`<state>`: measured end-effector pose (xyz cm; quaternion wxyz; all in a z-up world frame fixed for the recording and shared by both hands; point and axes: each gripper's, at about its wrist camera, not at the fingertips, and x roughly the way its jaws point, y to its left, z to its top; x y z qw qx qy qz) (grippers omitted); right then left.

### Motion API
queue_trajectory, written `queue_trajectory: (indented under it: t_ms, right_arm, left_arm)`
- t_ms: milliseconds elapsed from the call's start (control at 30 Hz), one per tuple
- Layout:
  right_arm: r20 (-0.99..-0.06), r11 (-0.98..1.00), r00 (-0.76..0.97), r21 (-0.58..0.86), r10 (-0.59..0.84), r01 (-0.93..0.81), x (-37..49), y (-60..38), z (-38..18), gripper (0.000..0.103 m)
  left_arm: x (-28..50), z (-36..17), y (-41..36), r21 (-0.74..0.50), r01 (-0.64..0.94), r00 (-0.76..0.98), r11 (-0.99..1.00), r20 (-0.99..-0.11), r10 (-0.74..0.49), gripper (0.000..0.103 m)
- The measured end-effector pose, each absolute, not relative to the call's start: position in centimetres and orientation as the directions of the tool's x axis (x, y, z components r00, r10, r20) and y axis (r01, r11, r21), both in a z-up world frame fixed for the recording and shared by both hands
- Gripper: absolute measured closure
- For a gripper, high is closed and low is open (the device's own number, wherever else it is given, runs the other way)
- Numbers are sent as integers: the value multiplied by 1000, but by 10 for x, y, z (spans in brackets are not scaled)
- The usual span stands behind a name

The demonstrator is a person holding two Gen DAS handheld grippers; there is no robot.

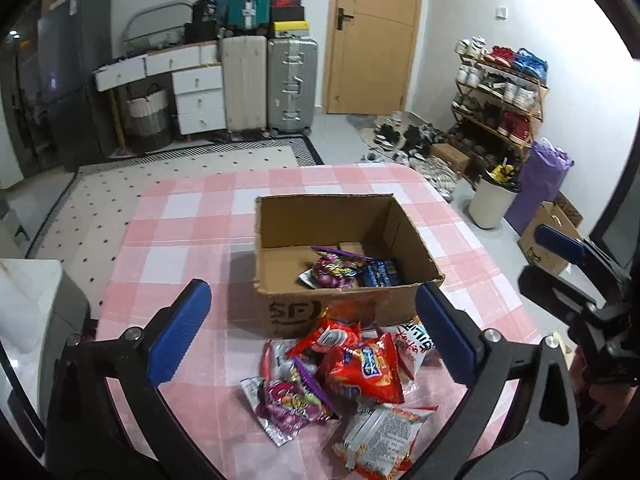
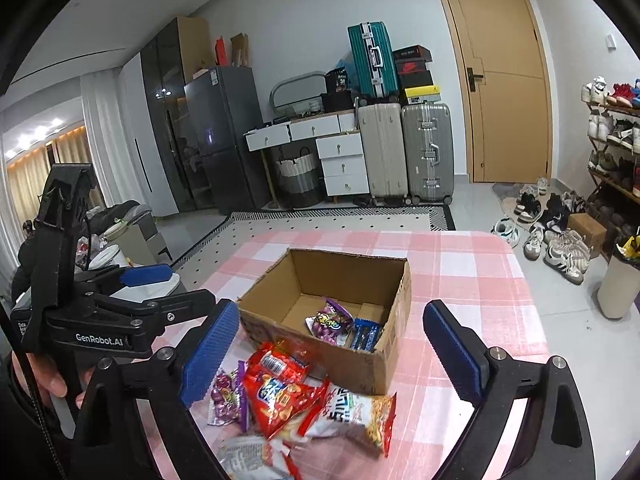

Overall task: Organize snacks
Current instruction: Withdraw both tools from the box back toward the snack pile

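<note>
An open cardboard box (image 1: 344,312) stands on the pink checked table (image 1: 180,240); it also shows in the right wrist view (image 2: 360,364). Inside lie a purple snack bag (image 1: 334,270) and a blue packet (image 1: 378,274). In front of the box is a pile of snack bags: a red one (image 1: 366,368), a purple one (image 1: 288,404) and a white-orange one (image 1: 380,436). My left gripper (image 1: 312,336) is open and empty above the pile. My right gripper (image 2: 332,360) is open and empty over the pile's right side, beside the left gripper (image 2: 132,300).
The table's far and right edges drop to the floor. A white bin (image 1: 494,202), a purple bag (image 1: 536,184) and a cardboard box (image 1: 548,240) stand on the floor to the right. Suitcases, drawers and a shoe rack line the far wall.
</note>
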<state>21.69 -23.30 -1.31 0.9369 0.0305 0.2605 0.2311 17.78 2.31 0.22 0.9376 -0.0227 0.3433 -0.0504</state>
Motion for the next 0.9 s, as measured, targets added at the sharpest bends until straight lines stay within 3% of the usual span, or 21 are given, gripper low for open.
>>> queue_trajectory:
  t_ms: [500,900]
  right_arm:
    - [-446,897,780,155,438,-415,147,-237,-6,4]
    - [-423,892,789,129,444,-433,103,-238,-12,1]
  left_arm:
    - [96,9,33,-126,76,774,989,-618,-139,1]
    - [64,-32,27,-196,152,721,969,-649,-244,1]
